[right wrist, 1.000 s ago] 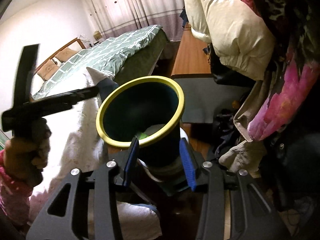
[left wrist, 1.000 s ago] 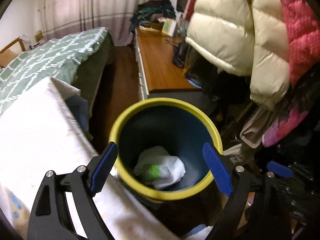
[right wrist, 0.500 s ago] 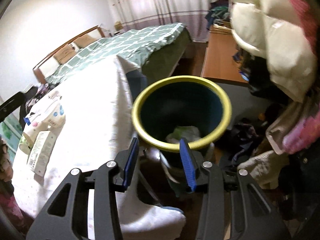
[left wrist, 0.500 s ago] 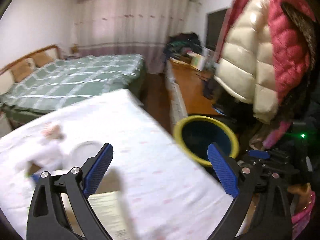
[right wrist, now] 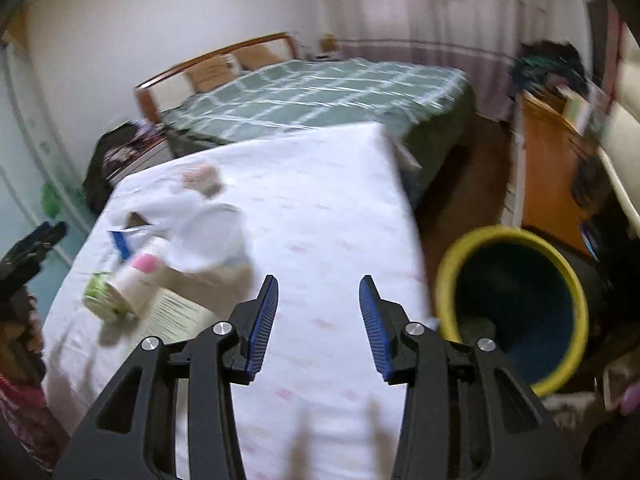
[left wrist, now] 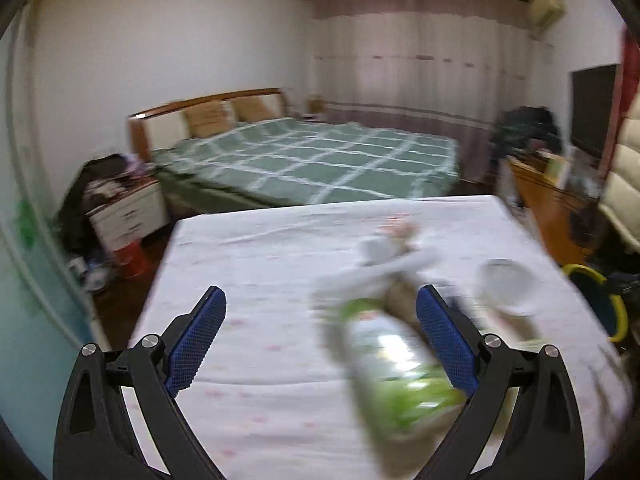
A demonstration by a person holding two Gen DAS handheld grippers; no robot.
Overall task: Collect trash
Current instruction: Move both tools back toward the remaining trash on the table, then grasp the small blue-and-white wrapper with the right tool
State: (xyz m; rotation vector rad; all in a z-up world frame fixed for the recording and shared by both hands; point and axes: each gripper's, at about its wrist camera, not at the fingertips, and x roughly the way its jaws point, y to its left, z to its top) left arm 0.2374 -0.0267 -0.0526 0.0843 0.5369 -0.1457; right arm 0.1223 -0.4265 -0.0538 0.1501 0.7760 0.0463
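Trash lies on a white-clothed table [left wrist: 260, 272]: a green-labelled bottle [left wrist: 392, 364], a white cup [left wrist: 506, 286], crumpled white paper [left wrist: 384, 252]. My left gripper [left wrist: 320, 344] is open above the table, the bottle lying by its right finger. In the right wrist view the same pile shows at the left: the bottle [right wrist: 128, 280], a flat carton [right wrist: 176, 314], the cup [right wrist: 212, 236]. My right gripper [right wrist: 318, 320] is open and empty above the table's right part. The yellow-rimmed dark bin [right wrist: 516, 300] stands on the floor right of the table.
A green checked bed [left wrist: 312, 160] lies beyond the table. A wooden cabinet [right wrist: 548, 168] runs along the right wall, with hanging jackets [left wrist: 624, 184] near it. A bedside drawer unit [left wrist: 128, 212] with clutter stands at left. The left gripper [right wrist: 28, 248] shows at the right view's left edge.
My left gripper swung from over the bin to the trash pile on the table. My right gripper let go of the bin, opened, and moved left over the table.
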